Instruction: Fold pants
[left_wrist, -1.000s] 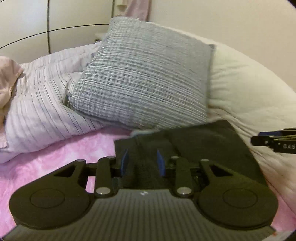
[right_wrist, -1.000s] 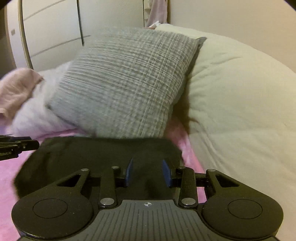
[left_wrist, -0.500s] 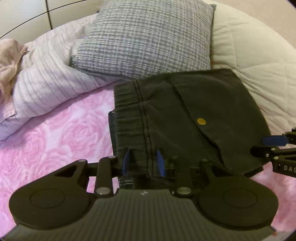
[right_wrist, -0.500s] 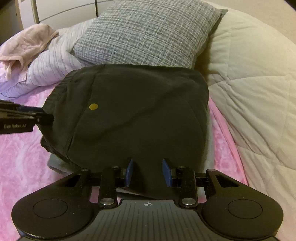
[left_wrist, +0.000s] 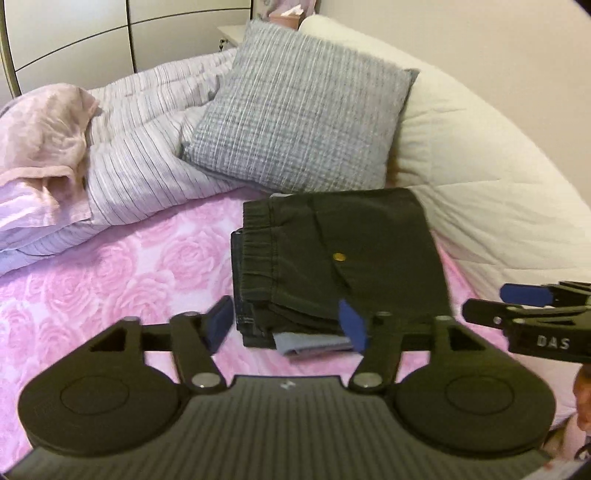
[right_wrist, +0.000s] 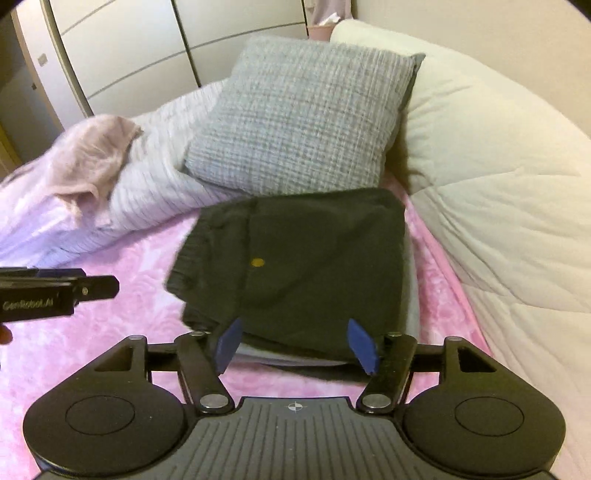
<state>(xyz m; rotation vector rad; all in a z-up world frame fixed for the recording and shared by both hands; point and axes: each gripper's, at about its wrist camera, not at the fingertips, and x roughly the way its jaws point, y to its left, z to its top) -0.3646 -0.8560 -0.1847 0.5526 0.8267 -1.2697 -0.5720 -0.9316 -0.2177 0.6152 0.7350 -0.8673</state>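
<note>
Folded pants (left_wrist: 343, 258) lie flat, waistband leftward, long side seemingly running away; left claw (left_wrist: 286, 326) and right claw (right_wrist: 297, 345) are opening wide, gripping nothing.

Grey pillow (left_wrist: 299, 122) against cream quilt (left_wrist: 480, 184)

Left tongs (left_wrist: 286, 326) angled downward, blue pads spread, jaws opening with nothing gripped, right tongs (right_wrist: 297, 341) alongside, likewise angled downward, jaws opening, empty

Let go of the folded pants (left_wrist: 343, 258); left gripper (left_wrist: 286, 326) and right gripper (right_wrist: 297, 345) lifted clear, jaws opening, nothing between.
</note>
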